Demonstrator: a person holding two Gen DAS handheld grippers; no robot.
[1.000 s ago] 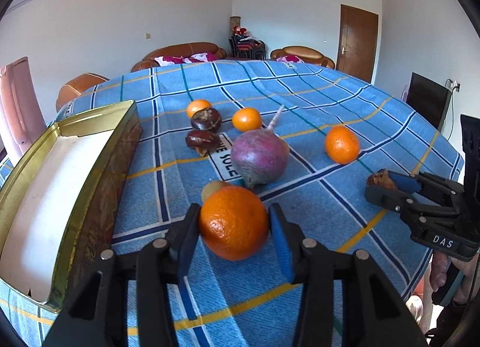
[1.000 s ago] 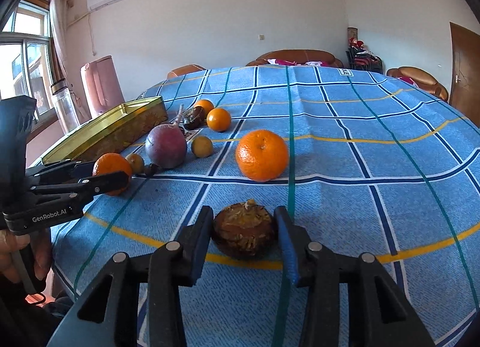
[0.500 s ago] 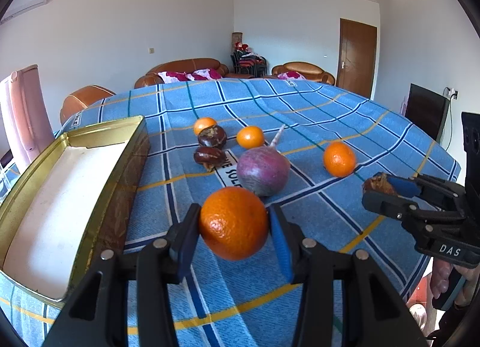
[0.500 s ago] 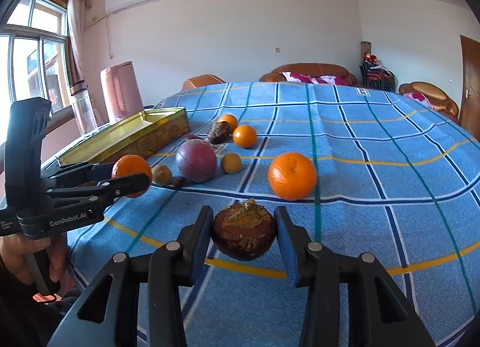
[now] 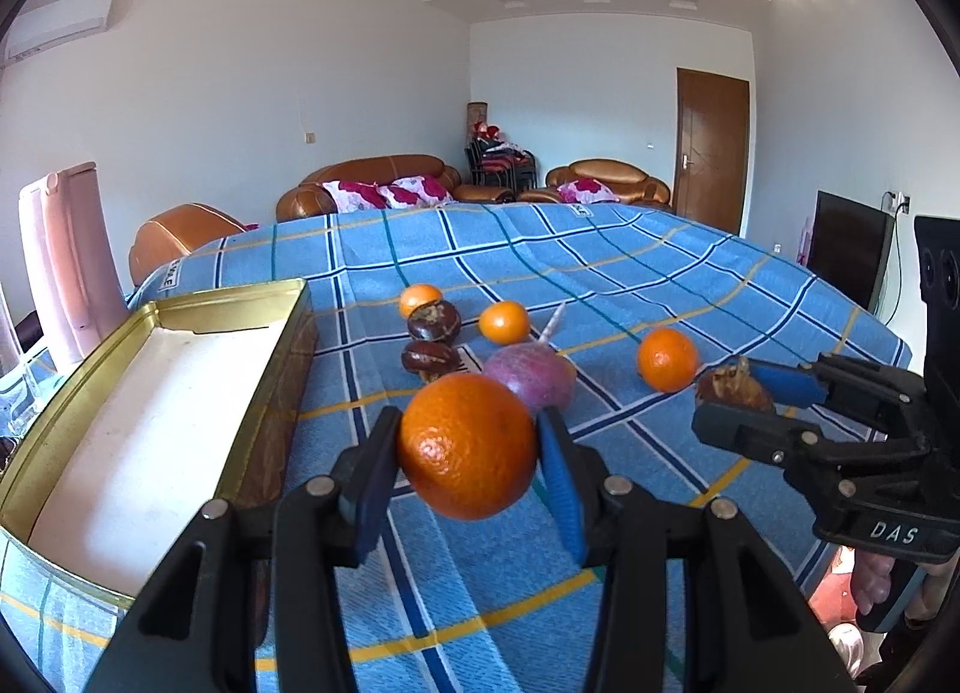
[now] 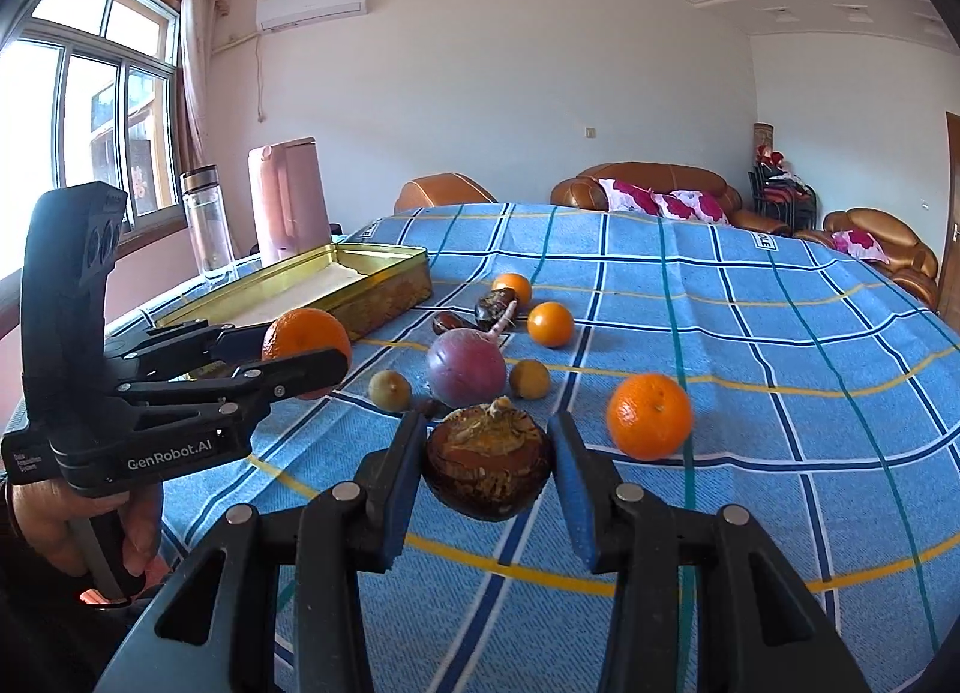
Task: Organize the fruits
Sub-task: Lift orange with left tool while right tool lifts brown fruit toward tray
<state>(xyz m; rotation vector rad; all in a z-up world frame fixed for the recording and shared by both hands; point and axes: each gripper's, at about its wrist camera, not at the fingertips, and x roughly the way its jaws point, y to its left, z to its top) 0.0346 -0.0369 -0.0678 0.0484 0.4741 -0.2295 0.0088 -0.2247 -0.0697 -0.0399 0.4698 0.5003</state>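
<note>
While four oranges (image 6: 649,424) show, one tin (image 6: 384,285).

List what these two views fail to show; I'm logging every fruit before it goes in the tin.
- Small dark fruit, right wrist view: mostly behind the held brown fruit.
- Purple round fruit, left wrist view: lower part behind the held orange.
- Gold tin, left wrist view: near end cut off by the picture edge.

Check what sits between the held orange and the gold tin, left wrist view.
Nothing: only bare blue checked cloth lies between the orange in the left claw and the gold tin, seen in the left wrist view.
</note>
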